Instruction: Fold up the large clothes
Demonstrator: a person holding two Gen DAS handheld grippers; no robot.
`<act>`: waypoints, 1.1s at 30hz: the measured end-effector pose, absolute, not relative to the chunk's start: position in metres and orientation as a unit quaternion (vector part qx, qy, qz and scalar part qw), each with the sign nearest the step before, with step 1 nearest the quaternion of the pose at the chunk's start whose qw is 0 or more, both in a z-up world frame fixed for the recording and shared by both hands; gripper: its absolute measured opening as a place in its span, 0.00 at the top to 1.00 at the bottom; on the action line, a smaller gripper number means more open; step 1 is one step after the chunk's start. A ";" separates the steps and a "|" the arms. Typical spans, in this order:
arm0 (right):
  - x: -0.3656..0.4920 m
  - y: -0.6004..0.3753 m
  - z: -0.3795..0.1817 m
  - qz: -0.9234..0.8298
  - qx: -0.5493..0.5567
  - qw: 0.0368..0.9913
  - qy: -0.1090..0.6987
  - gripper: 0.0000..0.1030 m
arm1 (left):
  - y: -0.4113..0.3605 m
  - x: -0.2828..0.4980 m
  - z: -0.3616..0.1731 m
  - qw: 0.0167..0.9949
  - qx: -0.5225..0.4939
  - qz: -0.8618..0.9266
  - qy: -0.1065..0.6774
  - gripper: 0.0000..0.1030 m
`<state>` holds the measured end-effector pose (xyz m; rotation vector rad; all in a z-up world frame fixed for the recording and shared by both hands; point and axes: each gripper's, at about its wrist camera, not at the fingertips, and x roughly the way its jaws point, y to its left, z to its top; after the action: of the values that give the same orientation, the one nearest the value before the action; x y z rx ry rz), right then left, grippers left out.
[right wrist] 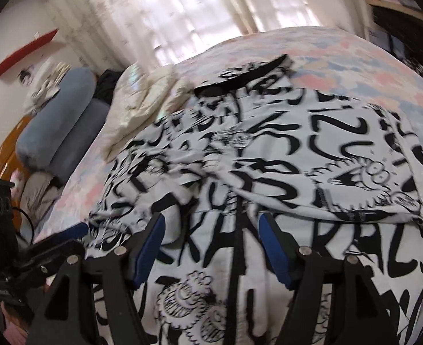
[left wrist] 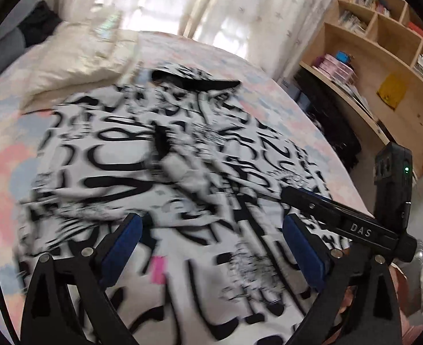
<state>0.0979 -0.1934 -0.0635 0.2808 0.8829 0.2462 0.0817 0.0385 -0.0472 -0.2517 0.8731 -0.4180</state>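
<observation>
The black-and-white graffiti-print garment [right wrist: 269, 155] lay spread across the pastel patchwork bedspread [left wrist: 7, 149], its black collar band [right wrist: 248, 77] at the far end and a side section already doubled over the middle, leaving a raised fold edge [right wrist: 312, 204] running across the body. It looked like thin, limp woven cloth: light, quick to wrinkle, unlikely to slip on the bedding, and sure to sag wherever it was not supported, so a pinch at a hem or corner would probably serve better than a grab at the flat middle. The near hem, close under both tools, seemed the natural place to take hold. The left gripper [left wrist: 211, 247] hovered over the cloth with its blue pads spread wide and nothing between them; the right gripper [right wrist: 211, 247] stood likewise parted above the print, gripping nothing. A cream quilt [left wrist: 76, 57] lay bunched beyond, and wooden bookshelves [left wrist: 384, 37] stood beside the bed.
</observation>
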 end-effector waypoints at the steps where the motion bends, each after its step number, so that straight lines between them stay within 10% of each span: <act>1: 0.099 -0.184 -0.063 0.125 0.119 0.888 0.425 0.31 | 0.047 0.079 -0.047 0.883 -0.121 -0.186 0.415 0.06; 16: 0.176 -0.053 -0.115 0.136 -0.118 0.863 0.472 0.31 | 0.123 0.083 -0.089 0.887 -0.159 -0.075 0.428 0.06; 19: 0.186 -0.045 -0.105 0.143 -0.126 0.869 0.457 0.84 | 0.129 0.084 -0.094 0.886 -0.161 -0.066 0.429 0.06; 28: 0.179 -0.107 0.024 0.154 0.015 0.952 0.263 0.87 | 0.135 0.091 -0.109 0.886 -0.160 -0.042 0.434 0.06; 33: 0.207 -0.178 -0.062 0.043 0.115 0.913 0.389 0.81 | 0.131 0.095 -0.115 0.884 -0.151 -0.044 0.440 0.06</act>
<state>0.2067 -0.1783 -0.0617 0.2368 0.8023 0.0889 0.0947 0.1315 -0.1149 -0.3144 0.9165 -0.0909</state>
